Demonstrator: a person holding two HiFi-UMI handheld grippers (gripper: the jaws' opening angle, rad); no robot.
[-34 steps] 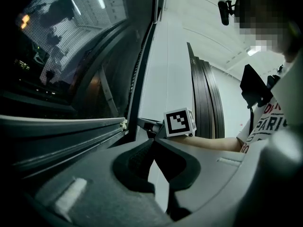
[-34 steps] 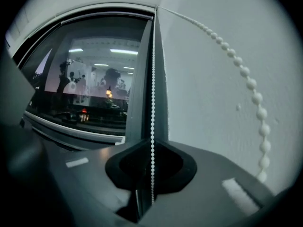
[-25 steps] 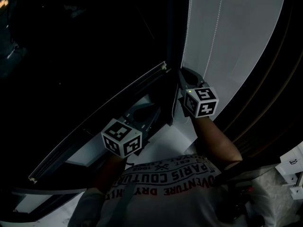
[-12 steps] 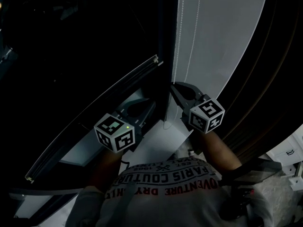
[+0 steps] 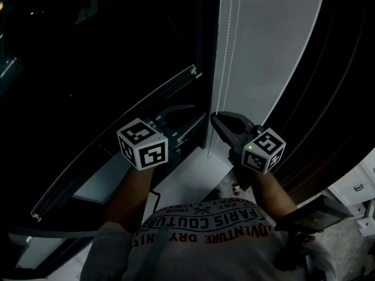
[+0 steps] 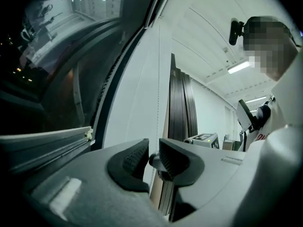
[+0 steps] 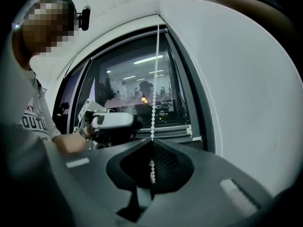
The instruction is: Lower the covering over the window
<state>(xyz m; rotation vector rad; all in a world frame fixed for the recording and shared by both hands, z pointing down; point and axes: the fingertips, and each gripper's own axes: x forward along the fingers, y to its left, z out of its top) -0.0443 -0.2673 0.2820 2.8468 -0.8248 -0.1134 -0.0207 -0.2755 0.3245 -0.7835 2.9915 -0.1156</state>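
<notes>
A white bead chain hangs down the window's right edge, in front of a pale panel. My right gripper is shut on this chain, which runs down into its closed jaws. My left gripper is just left of it at about the same height. Its jaws are opening, with a narrow gap showing. The chain runs up behind that gap, and the pads do not press on it. A pale rail with an end cap crosses the bottom of the dark glass.
Dark vertical frame strips stand to the right of the pale panel. A light sill lies below the grippers. The person's printed shirt fills the bottom of the head view. White furniture shows at the far right.
My right gripper has come down with the chain in its grip. My left gripper has risen towards the chain, and its jaws have parted.
</notes>
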